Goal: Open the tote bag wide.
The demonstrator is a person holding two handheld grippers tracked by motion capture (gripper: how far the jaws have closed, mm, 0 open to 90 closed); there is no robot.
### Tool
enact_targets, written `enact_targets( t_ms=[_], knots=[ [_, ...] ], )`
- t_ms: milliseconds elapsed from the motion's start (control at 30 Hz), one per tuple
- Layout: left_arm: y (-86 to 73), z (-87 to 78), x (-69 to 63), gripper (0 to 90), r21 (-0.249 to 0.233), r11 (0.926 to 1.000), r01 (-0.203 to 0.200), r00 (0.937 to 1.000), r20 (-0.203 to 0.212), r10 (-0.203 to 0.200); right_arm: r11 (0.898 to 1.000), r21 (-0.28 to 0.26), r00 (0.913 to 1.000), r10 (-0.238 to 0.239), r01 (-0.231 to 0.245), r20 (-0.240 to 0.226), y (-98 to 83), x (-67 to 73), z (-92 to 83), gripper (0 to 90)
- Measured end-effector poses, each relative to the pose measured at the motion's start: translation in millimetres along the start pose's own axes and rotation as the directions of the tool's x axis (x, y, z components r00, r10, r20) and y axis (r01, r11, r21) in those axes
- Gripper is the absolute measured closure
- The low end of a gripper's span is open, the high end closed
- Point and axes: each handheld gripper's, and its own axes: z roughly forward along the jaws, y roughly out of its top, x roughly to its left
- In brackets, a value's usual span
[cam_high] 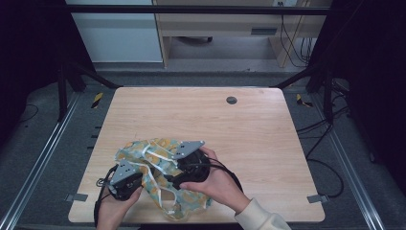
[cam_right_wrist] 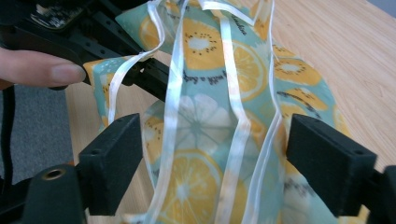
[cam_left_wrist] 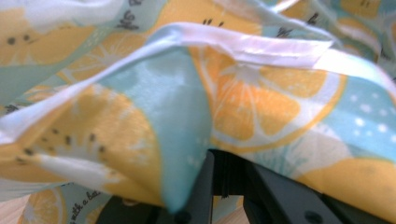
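On the tabletop [cam_high: 249, 129], the left gripper [cam_high: 125, 179] seemingly pinches the fruit-print cloth [cam_high: 158, 165], while the right gripper [cam_right_wrist: 215, 158] gapes wide over its white straps [cam_right_wrist: 175, 93].

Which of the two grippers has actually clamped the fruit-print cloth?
The left gripper: its jaws pinch a fold of the cloth, while the right gripper stands wide open.

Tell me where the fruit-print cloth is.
In the high view the fruit-print cloth lies crumpled near the table's front edge, left of centre, between the left tool and right tool.
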Motion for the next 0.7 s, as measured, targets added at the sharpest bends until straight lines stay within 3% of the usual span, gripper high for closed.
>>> enact_targets(
  t_ms=[200, 267, 367, 500, 700],
  knots=[
    [2.9, -4.8, -0.6, 90.0, -0.049, 0.9988, -0.008, 1.0000, 0.002, 0.008, 0.999, 0.035, 0.9996, -0.020, 0.019, 0.019, 5.5, 6.0, 17.6, 12.5],
    [3.7, -6.5, -1.0, 90.0, -0.065, 0.9978, -0.013, 0.9999, 0.001, 0.013, 0.998, 0.050, 0.9991, -0.034, 0.033, 0.025, 6.9, 8.1, 22.3, 15.6],
    [4.3, -8.6, -1.1, 90.0, -0.079, 0.9968, -0.014, 0.9999, -0.001, 0.014, 0.997, 0.061, 0.9974, -0.052, 0.049, 0.050, 7.7, 8.9, 25.6, 26.5],
    [4.4, -10.1, -0.6, 90.0, -0.090, 0.9958, -0.013, 0.9999, 0.001, 0.013, 0.998, 0.055, 0.9976, -0.041, 0.038, 0.056, 6.9, 4.8, 24.1, 40.9],
    [4.1, -7.9, -1.5, 90.0, -0.069, 0.9975, -0.017, 0.9999, 0.003, 0.017, 0.998, 0.064, 0.9981, -0.029, 0.025, 0.055, 5.9, -2.4, 18.7, 67.5]
  ],
)
